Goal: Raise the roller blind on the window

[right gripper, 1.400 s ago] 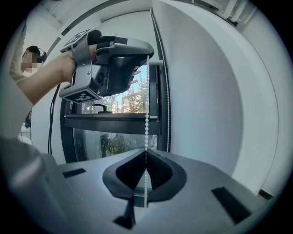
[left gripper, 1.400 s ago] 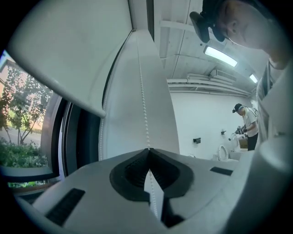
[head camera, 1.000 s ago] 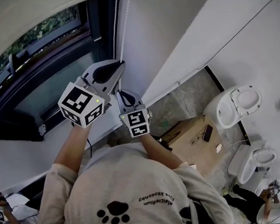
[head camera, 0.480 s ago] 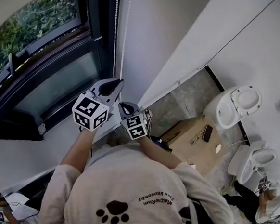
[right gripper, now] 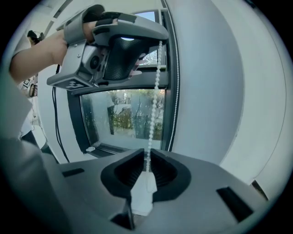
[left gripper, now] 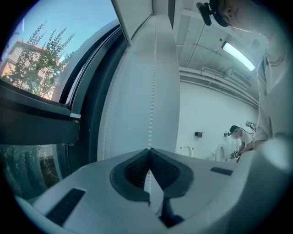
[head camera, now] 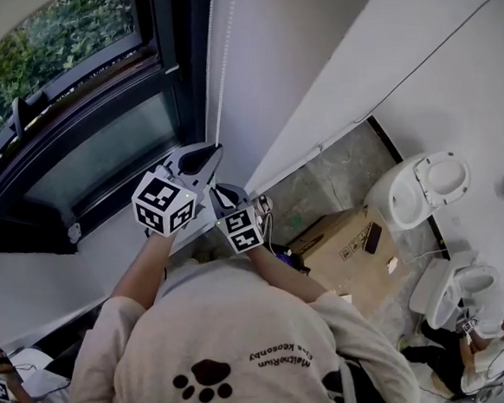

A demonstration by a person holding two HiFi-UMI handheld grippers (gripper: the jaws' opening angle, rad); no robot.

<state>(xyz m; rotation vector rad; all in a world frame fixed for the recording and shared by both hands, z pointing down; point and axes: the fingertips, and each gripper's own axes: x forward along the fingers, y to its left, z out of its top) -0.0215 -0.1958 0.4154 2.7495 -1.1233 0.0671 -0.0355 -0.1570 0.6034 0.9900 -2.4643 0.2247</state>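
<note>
**Room Layout and Lighting**

Dark-framed window (head camera: 84, 131) at left, with green trees (head camera: 66, 25) outside in daylight. Plain white walls (head camera: 280, 59) alongside. Grey stone floor (head camera: 323, 180) below, carrying a cardboard box (head camera: 344, 243) and two white toilets (head camera: 418, 192). Strip light (left gripper: 237, 55) lit overhead.

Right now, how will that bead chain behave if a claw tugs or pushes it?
Likely floppy: the bead chain hangs in a slight curve below the left claw, so it probably carries pull, not push. It seems light, since the beads are thin, small and white. The beads should catch in the shut claw rather than slip.
</note>
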